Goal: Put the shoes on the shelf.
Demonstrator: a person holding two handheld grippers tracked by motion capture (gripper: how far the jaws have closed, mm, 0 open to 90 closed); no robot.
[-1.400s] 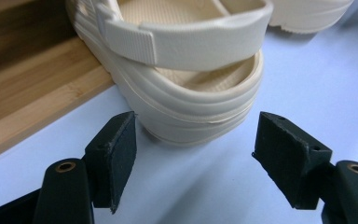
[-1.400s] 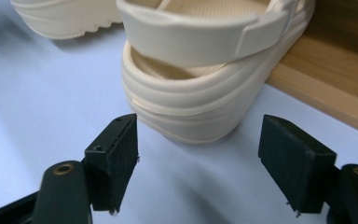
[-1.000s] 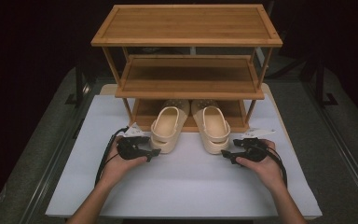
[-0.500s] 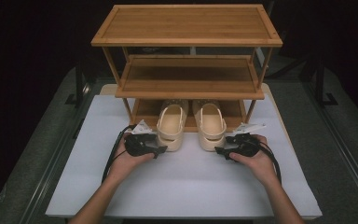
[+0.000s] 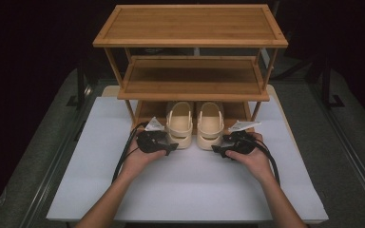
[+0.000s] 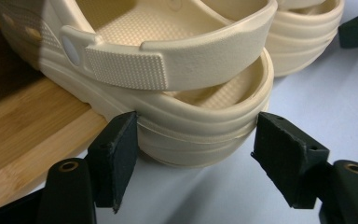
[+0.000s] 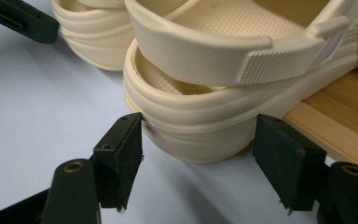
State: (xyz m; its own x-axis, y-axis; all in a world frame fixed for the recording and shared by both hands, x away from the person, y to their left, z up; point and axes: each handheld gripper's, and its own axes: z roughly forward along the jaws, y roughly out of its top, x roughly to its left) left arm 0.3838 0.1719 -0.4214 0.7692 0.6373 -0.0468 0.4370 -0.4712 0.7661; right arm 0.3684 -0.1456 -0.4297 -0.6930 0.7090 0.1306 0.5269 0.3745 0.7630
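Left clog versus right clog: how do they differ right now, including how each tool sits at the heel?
The left clog has its strap rivet on its left side, the right clog on its right: mirror images. The left tool has one jaw touching the left clog's heel, the other clearly apart; the right tool flanks the right clog's heel more closely. Both are cream, toes on the bottom shelf, neither gripped.

Right gripper (image 7: 198,161) sits at the heel of a cream clog (image 7: 242,79), jaws spread either side of it; the left pad looks to be touching the heel, the other just off it. Beside the clog: second clog (image 7: 93,35). Under its toe end: bamboo shelf board (image 7: 340,109). Under its heel: white tabletop (image 7: 42,116).
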